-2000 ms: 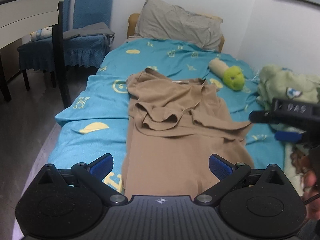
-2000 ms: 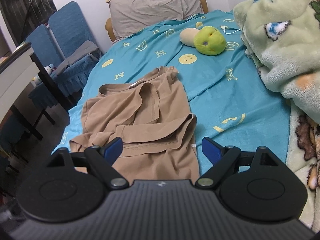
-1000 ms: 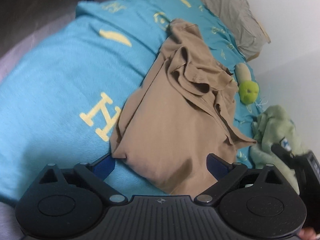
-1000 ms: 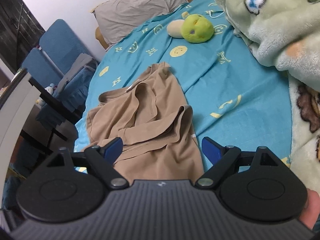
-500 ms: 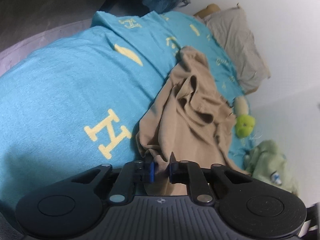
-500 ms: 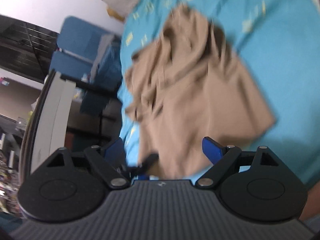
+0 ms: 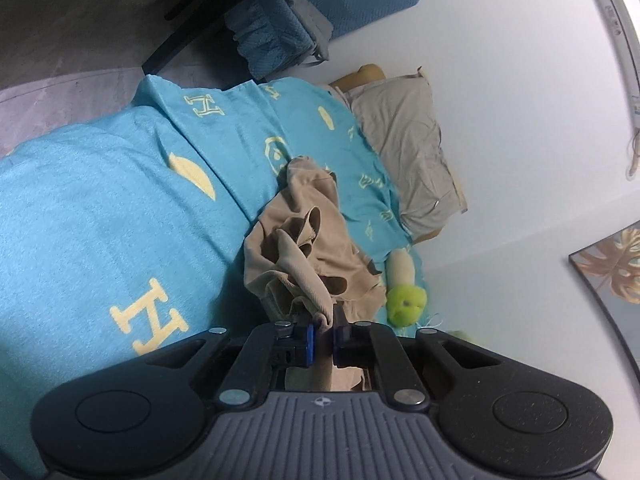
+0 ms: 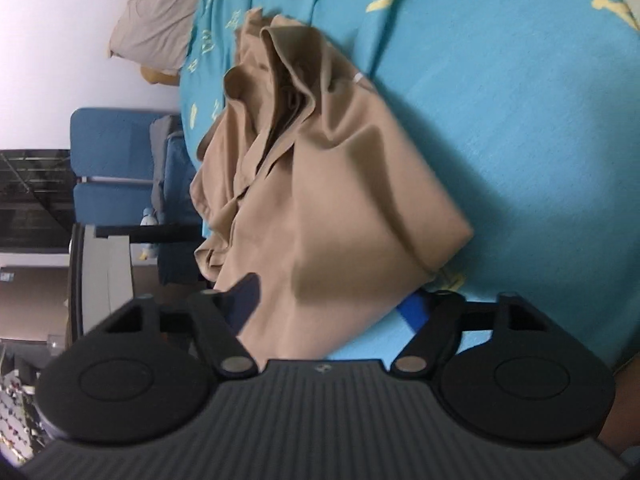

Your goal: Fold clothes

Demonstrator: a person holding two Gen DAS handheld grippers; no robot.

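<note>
Left gripper [image 7: 323,338] jaws clamped on bunched hem of tan garment [image 7: 308,248], soft, rumpled, on terry blue bedspread [image 7: 80,216]. Right gripper [image 8: 332,300] jaws spread, smooth fabric between them.

One garment [image 7: 308,248], one pillow [image 7: 404,148], one plush toy [image 7: 404,300]

The shirt [image 7: 316,248] is light brown all over, with no pattern. It has one tiny white tag [image 8: 359,77]. The bed sheet [image 7: 100,216] is bright blue with pale yellow letters and smiley shapes on it. The pillow [image 7: 408,152] is plain grey-brown. The soft toy [image 7: 404,280] is cream with a lime green head. The chair [image 7: 320,4] is dark blue. The wall [image 7: 520,120] is white. The picture [image 7: 612,268] on the wall shows orange-brown leaves on grey. Both grippers are black, and their finger pads [image 7: 308,340] are dark blue.
</note>
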